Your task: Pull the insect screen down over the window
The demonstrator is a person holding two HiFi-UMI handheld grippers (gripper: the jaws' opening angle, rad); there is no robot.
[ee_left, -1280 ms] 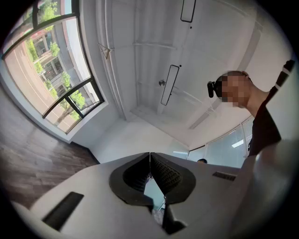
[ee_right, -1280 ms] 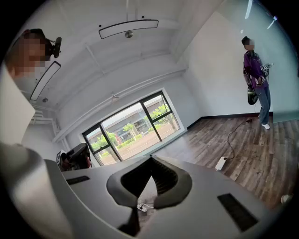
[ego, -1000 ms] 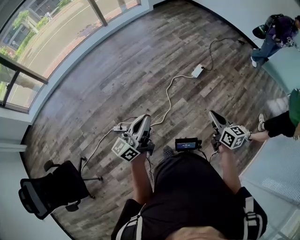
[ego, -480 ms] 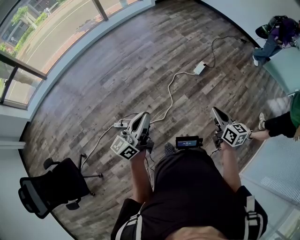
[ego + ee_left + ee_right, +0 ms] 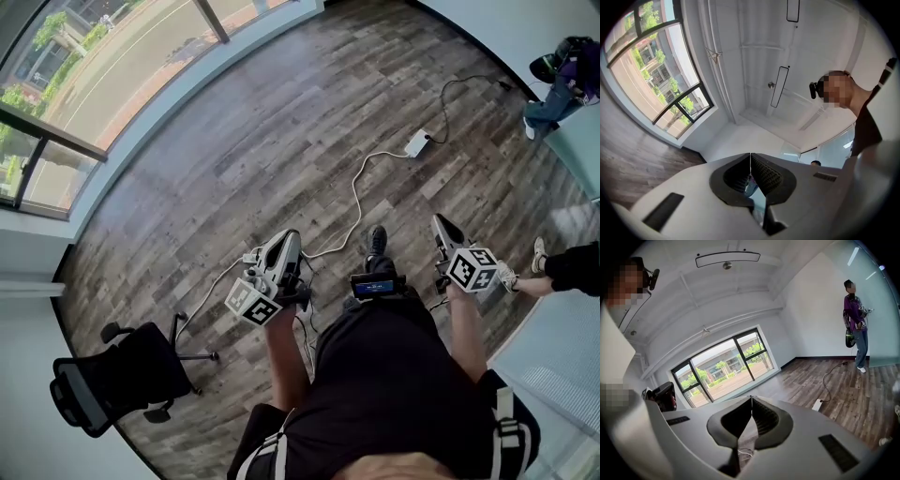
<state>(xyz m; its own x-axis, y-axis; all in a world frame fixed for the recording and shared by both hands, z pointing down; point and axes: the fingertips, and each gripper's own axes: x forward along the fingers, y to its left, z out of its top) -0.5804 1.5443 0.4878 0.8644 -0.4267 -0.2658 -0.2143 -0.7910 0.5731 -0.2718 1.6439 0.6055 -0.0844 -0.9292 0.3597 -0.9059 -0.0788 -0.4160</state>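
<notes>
**Both grippers shut, window far across the floor**

The large dark-framed window (image 5: 103, 66) runs along the upper-left edge of the wooden plank floor (image 5: 281, 122), well apart from both tools; I cannot tell where its screen sits. A black wheeled office chair (image 5: 108, 384) stands at the floor's lower-left edge. The left gripper (image 5: 288, 239) has its jaws pressed together on nothing, above a white cable (image 5: 356, 192). The right gripper (image 5: 441, 225) is likewise closed and empty. A person's dark-trousered leg (image 5: 567, 269) reaches in at the right edge.
</notes>
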